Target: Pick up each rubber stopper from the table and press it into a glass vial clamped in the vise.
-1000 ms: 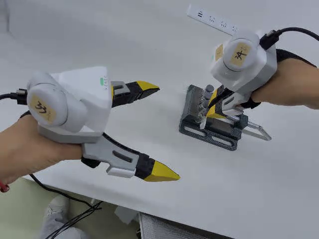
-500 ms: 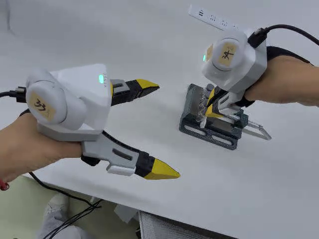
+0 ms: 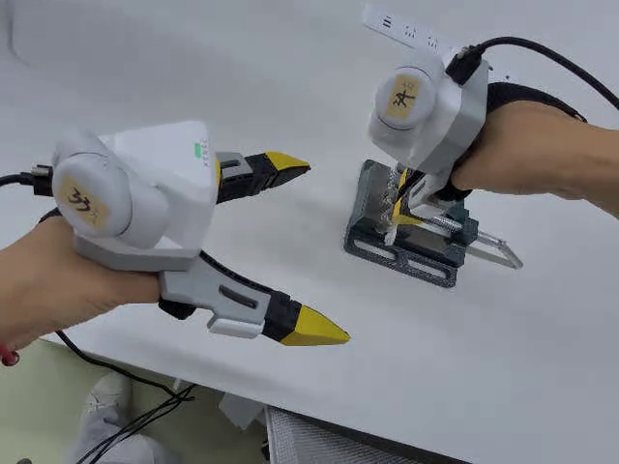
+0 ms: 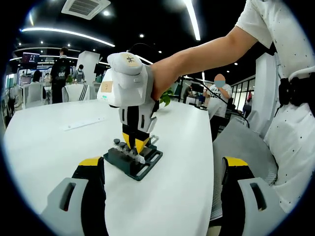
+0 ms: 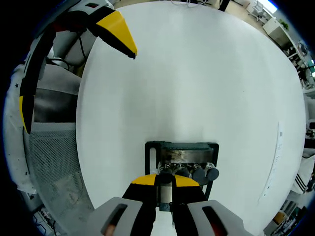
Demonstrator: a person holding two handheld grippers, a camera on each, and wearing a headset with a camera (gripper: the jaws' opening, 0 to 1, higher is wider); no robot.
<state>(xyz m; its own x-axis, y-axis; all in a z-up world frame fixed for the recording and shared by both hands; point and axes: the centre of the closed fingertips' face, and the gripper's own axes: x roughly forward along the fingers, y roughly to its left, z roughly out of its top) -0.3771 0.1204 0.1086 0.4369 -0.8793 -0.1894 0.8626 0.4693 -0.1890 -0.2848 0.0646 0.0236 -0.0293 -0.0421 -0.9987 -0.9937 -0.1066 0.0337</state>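
Note:
A dark vise (image 3: 406,253) stands on the white table (image 3: 290,77) and clamps a row of glass vials (image 5: 189,173) capped with grey stoppers. My right gripper (image 5: 165,181) points down onto the end vial of the row, its yellow tips shut on a grey rubber stopper (image 5: 165,192). From the left gripper view, the right gripper (image 4: 135,143) stands upright over the vise (image 4: 133,164). My left gripper (image 3: 308,249) hovers left of the vise, jaws wide open with nothing between them.
A white power strip (image 3: 411,34) lies at the back of the table. The vise's screw handle (image 3: 493,249) sticks out to the right. The table's front edge runs just below the left gripper. People and chairs are in the room beyond.
My right gripper has tipped and shifted slightly left over the vise, hiding the vials in the head view. The left gripper has stayed put, open.

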